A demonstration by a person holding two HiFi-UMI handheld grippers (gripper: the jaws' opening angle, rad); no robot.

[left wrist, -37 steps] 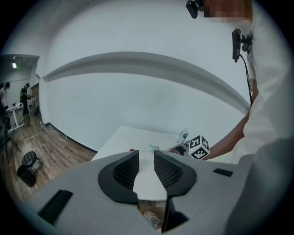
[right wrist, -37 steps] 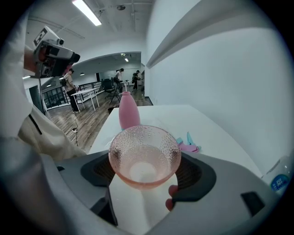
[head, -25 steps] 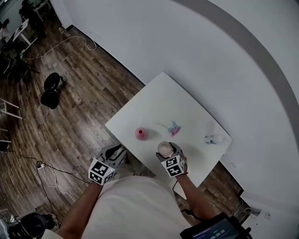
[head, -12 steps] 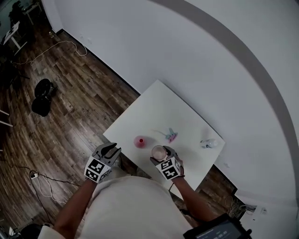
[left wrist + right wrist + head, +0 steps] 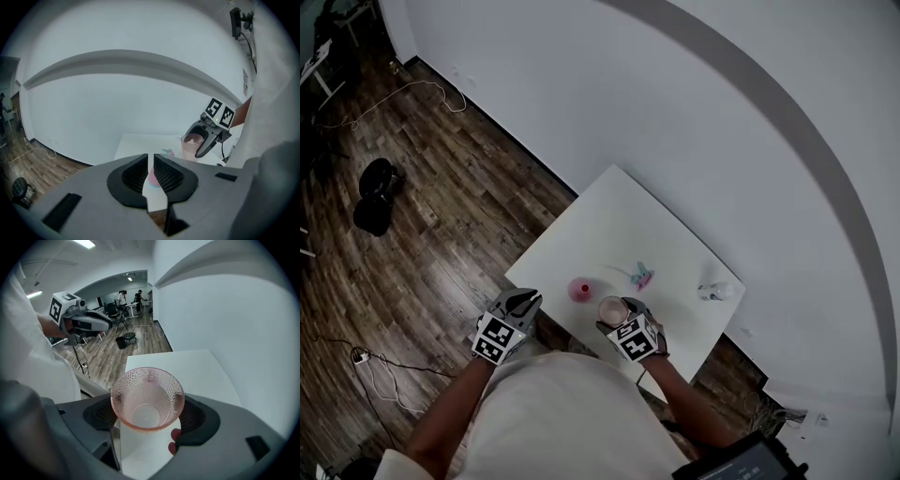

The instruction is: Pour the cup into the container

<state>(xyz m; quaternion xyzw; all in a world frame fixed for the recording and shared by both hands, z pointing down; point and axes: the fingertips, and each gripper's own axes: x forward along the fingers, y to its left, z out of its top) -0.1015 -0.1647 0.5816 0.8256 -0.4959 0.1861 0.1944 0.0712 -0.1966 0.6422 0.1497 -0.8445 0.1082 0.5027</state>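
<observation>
My right gripper [image 5: 625,317] is shut on a clear pink dimpled cup [image 5: 612,308], held upright just over the table's near edge. In the right gripper view the cup [image 5: 147,398] sits between the jaws, and I see nothing inside it. A small pink container [image 5: 580,290] stands on the white table [image 5: 619,216] just left of the cup. My left gripper [image 5: 518,302] hovers off the table's left corner. Its jaws are drawn together with nothing in them, and the container [image 5: 153,178] shows through the slit. The cup [image 5: 191,146] and right gripper [image 5: 209,138] appear at the right in the left gripper view.
A pink and blue item [image 5: 643,276] lies mid-table beyond the cup, and a small white and blue item [image 5: 713,292] sits near the right edge. A white wall runs behind the table. Wooden floor [image 5: 422,206] with cables and a dark object [image 5: 373,194] lies to the left.
The right gripper has carried the cup a little left, closer to the pink container. The left gripper stays beside the table's corner.
</observation>
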